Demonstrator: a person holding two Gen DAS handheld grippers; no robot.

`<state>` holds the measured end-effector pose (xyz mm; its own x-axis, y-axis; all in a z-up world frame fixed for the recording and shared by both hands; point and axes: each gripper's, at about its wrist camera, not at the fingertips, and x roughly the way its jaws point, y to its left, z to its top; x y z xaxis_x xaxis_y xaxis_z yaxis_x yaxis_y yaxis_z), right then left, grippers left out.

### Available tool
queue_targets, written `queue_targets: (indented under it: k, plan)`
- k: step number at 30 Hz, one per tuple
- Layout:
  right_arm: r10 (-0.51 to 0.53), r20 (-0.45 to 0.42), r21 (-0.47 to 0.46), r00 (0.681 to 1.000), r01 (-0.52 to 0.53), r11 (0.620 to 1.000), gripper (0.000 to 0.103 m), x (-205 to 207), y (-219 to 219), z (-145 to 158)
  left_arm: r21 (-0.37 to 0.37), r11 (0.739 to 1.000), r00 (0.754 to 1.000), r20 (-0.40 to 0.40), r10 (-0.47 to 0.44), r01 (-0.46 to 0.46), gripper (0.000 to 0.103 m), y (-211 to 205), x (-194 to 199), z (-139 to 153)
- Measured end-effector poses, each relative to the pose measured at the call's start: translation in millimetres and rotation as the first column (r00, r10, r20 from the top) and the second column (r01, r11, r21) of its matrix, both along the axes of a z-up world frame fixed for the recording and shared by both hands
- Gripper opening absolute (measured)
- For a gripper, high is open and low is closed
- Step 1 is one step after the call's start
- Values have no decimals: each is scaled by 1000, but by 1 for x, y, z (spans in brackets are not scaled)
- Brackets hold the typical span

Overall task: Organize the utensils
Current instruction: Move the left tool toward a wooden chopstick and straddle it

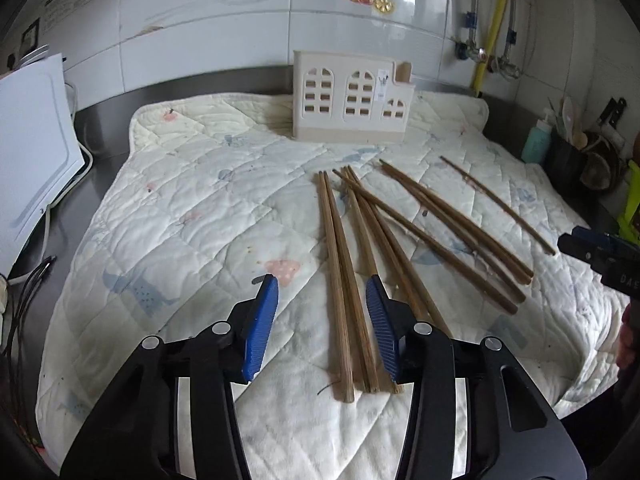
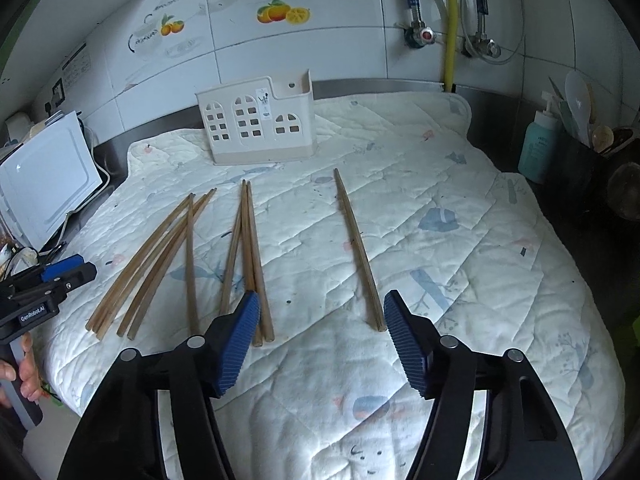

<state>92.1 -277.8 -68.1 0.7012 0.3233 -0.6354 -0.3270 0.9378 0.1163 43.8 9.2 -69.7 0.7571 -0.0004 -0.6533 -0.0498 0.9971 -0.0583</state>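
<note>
We have wooden chopsticks (image 1: 362,248) fanned out on the quilted mat (image 1: 192,216) that covers the surface, with the cream holder (image 1: 352,100) standing upright at twelve o'clock, well apart from them.

Our left tool (image 1: 322,320) sits low over the leftmost pair (image 1: 340,280). Its jaws are partly open, the pair's thick ends lie between the blue pads (image 1: 260,320), and we see no contact, so nothing is held.

Our right tool (image 2: 320,336) is also partly open and empty. The lone pair (image 2: 358,248) ends just ahead of its right pad, at about one o'clock.

We judge these sticks light, stiff and smooth, likely to roll or scissor apart if pinched off-centre. The soft mat should give under the pads, which helps us get beneath them.

We would take each pair near its thick end, jaws square across both sticks, so that the thin tips lead into the holder.
</note>
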Motion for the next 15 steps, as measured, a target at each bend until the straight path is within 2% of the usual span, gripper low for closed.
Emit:
queue_targets:
  k: [7, 15]
  plan:
    - [-3, -14, 4, 1000, 3, 1000, 63, 10, 0, -6, -25, 1000, 999, -52, -7, 6, 46, 1, 16, -14]
    - [-9, -17, 1, 1000, 9, 1000, 62, 18, -3, -9, -40, 999, 997, -78, 8, -11, 46, 9, 24, -20]
